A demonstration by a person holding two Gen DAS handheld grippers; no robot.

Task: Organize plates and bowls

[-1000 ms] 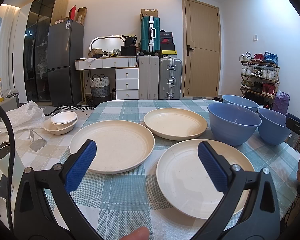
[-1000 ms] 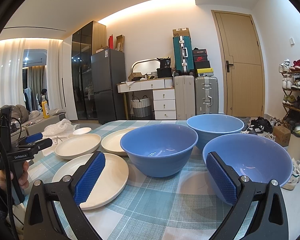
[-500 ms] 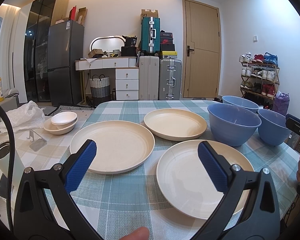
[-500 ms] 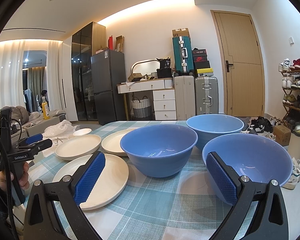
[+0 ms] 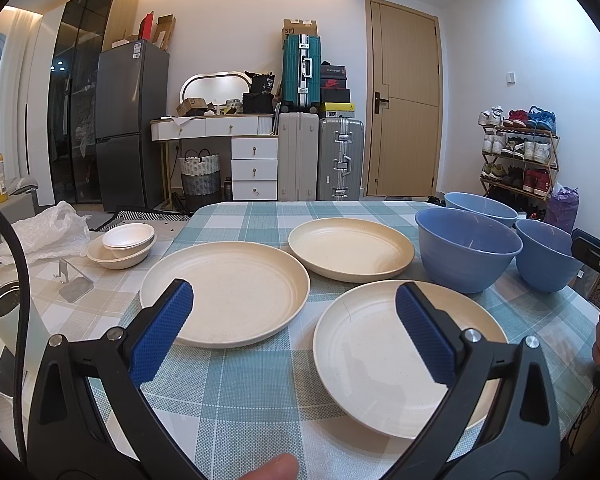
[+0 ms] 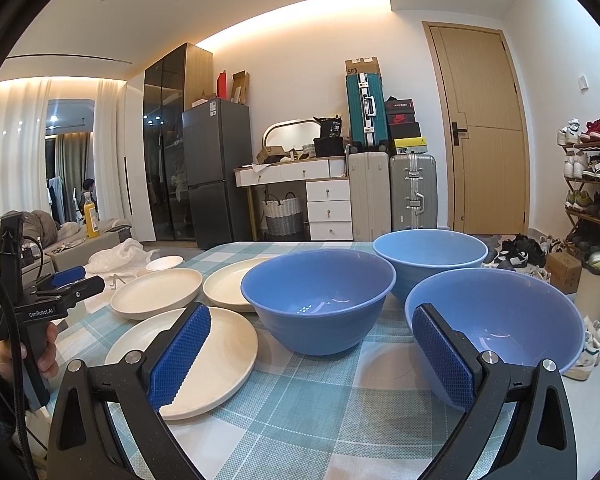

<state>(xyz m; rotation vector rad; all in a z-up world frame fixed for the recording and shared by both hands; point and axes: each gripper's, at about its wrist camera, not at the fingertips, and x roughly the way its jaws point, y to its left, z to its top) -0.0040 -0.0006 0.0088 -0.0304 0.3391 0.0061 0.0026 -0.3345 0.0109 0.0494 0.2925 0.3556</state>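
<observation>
Three cream plates and three blue bowls are laid out on a table covered with a teal checked tablecloth (image 5: 252, 392), nothing stacked so far. The left gripper (image 5: 296, 320) is held low over the near edge with its jaws spread wide and nothing caught between them. Seen through that gap, the left plate (image 5: 224, 292) sits just past the left finger, and the near plate (image 5: 384, 360) is partly hidden by the right finger. The far plate (image 5: 350, 248) lies behind those two, close to both but touching neither.

The right gripper (image 6: 312, 352) is also spread open and empty. The near bowl (image 6: 500, 320) is partly covered by its right finger, the middle bowl (image 6: 318, 300) is framed between the fingers, and the back bowl (image 6: 430, 256) is tucked right behind those two; whether they touch can't be told. All three bowls stand upright.

Off to the left, two small white bowls (image 5: 124, 242) are nested on a beige checked cloth, next to a crumpled plastic bag (image 5: 44, 232) and a metal phone stand (image 5: 72, 284).
</observation>
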